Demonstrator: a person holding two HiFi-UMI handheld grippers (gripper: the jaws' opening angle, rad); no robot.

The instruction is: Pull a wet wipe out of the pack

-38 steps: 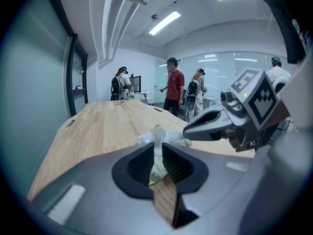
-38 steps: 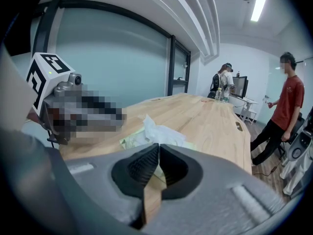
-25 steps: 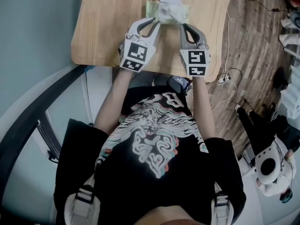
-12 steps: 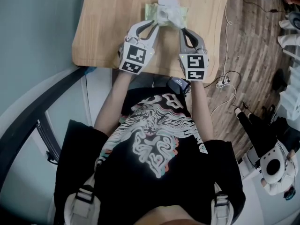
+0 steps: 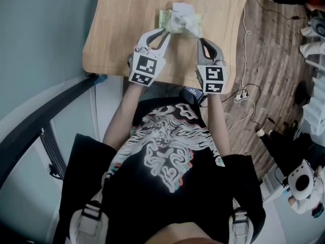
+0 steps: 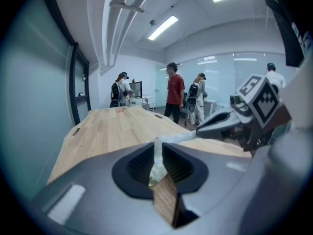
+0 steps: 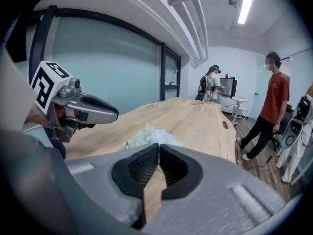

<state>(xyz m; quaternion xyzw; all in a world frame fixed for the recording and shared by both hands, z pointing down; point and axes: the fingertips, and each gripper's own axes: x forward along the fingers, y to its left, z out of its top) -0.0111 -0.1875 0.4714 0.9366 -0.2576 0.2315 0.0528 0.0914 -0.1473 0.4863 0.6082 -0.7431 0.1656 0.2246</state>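
The wooden desk (image 5: 127,29) is stretching out ahead of both claws. The person is reaching over its near edge with the left forearm (image 5: 123,113) and right forearm (image 5: 217,117) running almost parallel. Both wrists are tipping the claws gently downward, with the marker cubes facing up.

The pale green pack (image 5: 166,19) is sitting just beyond the tips, bridging the gap between the two claws. The left claw (image 5: 166,31) is clamping a thin pale strip at the pack's near left corner. Whether that strip is wrapper edge or wipe, I cannot tell. The right claw (image 5: 199,36) is pressing its pads together at the near right corner, with only a greenish sliver of the pack showing between them.

The white wet wipe (image 5: 183,9) is bunching up on top of the pack, past both sets of tips, and neither claw is touching it.

Now the judgement call: one claw should be pinning the pack down while the other lets go, reaches forward and pinches the bunch low. The pull should then be going steadily up and away from the anchoring claw, or the whole pack will be lifting along with the wipe.
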